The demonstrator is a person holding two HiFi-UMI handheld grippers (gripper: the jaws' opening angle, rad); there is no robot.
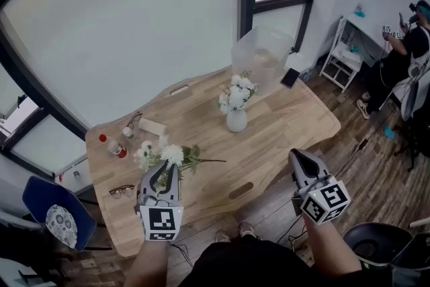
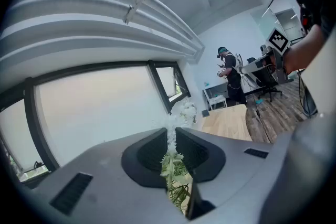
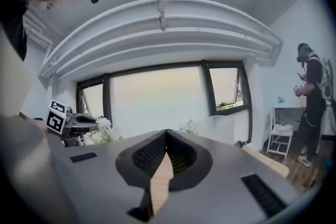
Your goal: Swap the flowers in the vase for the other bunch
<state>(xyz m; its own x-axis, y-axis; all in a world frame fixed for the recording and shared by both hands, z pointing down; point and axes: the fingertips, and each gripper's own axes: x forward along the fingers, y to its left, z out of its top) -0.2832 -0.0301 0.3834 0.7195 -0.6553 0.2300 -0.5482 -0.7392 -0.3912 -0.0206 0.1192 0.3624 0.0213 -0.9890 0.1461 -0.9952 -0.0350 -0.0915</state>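
A white vase with white flowers stands near the middle of the wooden table. The other bunch, white blooms on green stems, is at the table's left part. My left gripper is shut on that bunch; in the left gripper view the green stems fill the narrow gap at my left gripper, and the vase flowers show beyond. My right gripper hangs off the table's near right edge, shut and empty; in its own view the right gripper has its jaws closed together.
A clear plastic box and a dark phone sit at the table's far end. Small bottles, a white box and glasses lie at the left. A blue chair, a black bin and a person are around.
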